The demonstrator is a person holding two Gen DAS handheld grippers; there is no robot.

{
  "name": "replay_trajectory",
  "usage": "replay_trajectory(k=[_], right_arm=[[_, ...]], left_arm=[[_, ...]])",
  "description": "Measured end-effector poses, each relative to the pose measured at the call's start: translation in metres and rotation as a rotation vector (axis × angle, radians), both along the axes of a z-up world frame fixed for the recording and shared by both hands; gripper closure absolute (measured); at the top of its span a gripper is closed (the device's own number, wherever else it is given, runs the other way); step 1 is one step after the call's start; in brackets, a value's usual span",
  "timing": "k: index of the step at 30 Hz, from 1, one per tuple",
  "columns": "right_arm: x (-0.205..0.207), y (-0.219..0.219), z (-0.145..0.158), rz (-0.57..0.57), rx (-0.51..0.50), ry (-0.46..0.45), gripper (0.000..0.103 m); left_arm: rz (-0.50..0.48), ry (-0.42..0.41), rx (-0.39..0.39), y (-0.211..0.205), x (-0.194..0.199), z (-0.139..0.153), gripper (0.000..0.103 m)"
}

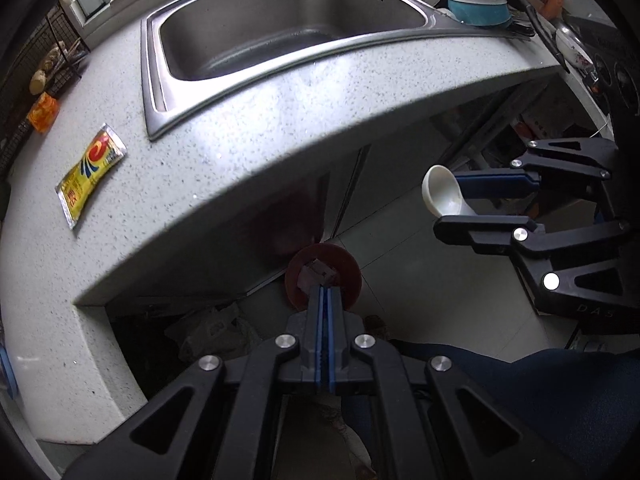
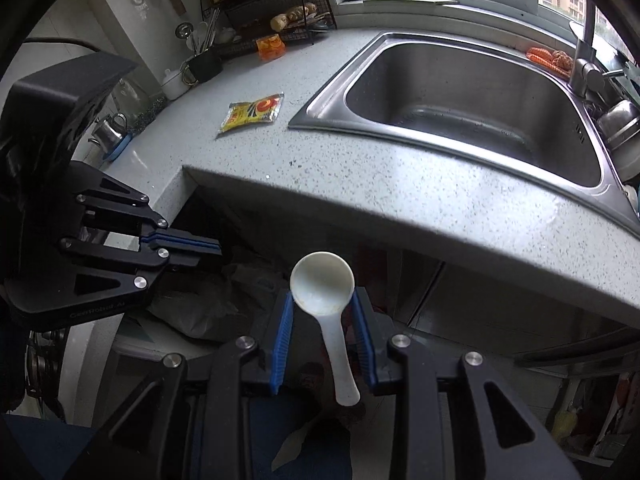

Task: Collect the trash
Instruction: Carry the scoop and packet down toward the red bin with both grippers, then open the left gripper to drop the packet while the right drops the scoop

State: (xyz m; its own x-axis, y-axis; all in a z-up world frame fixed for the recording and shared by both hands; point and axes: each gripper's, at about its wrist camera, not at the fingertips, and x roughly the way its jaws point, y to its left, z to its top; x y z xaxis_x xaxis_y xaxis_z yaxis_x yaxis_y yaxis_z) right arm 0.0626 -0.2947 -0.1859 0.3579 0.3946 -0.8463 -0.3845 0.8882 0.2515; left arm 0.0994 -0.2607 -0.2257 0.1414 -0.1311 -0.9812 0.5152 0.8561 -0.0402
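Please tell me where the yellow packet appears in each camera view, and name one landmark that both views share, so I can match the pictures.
Left wrist view: the yellow packet lies at the left edge of the picture, flat on the speckled counter, left of the sink.
Right wrist view: the yellow packet lies in the upper middle, again left of the sink.
Shared landmark: the steel sink.

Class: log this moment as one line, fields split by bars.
left tool: shut on red ring | right tool: holding white spoon | yellow packet: on counter, uncollected
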Motion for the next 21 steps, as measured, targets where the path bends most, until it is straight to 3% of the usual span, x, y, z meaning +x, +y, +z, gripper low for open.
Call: replay_trajectory(k=[5, 15, 21], right_arm=[[0.003, 0.011, -0.039, 0.029, -0.01, 0.043, 0.075], [0.013, 0.04, -0.145, 0.075, -0.049, 0.133, 0.075], [0.02, 0.054, -0.182, 0.095, -0.054, 0.157, 0.075]], left_arm=[[0.058, 0.037, 0.007, 0.007, 0.0, -0.047, 0.102], [0.148, 0.085, 0.005, 0.031, 0.0, -0.136, 0.1], [0.165, 0.081, 0.02, 0.041, -0.004, -0.148, 0.082]])
